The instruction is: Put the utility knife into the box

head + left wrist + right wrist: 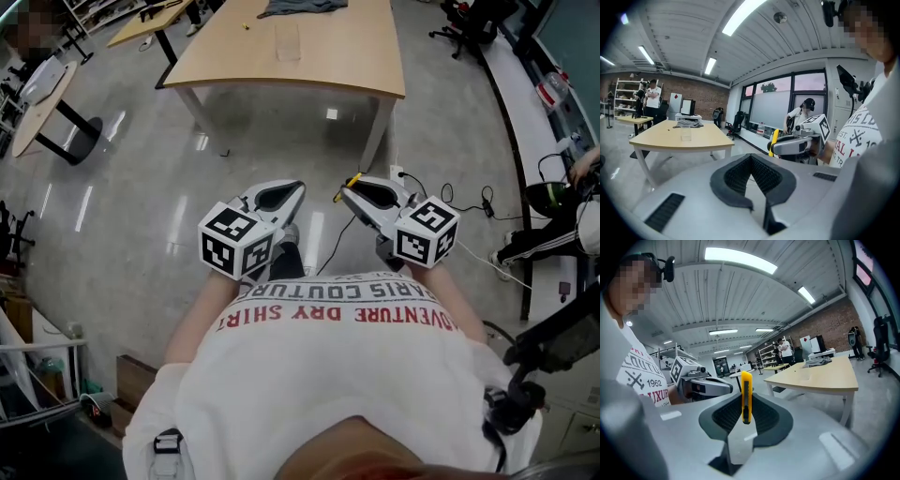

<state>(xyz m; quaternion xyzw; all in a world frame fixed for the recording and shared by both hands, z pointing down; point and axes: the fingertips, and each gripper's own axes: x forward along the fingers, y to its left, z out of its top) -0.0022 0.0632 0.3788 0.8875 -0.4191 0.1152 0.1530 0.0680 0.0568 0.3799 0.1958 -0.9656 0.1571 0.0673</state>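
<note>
A yellow utility knife [746, 397] stands upright between the pads of my right gripper [746, 404], which is shut on it. In the head view the knife [352, 180] pokes out of the right gripper [349, 191], held close in front of the person's chest. Beside it my left gripper [292, 190] is shut with nothing in it, its pads closed together [751, 157]. A clear box [288, 42] stands on the wooden table [356, 66] well ahead of both grippers. From the left gripper view the box [686, 136] shows on the table [661, 140], with the right gripper [792, 145] at the right.
A grey cloth [302, 7] lies at the table's far end. Cables [469, 202] run over the grey floor at the right, near a long bench [530, 122]. Other tables [42, 103] stand at the left. People stand by the shelves [647, 98] far off.
</note>
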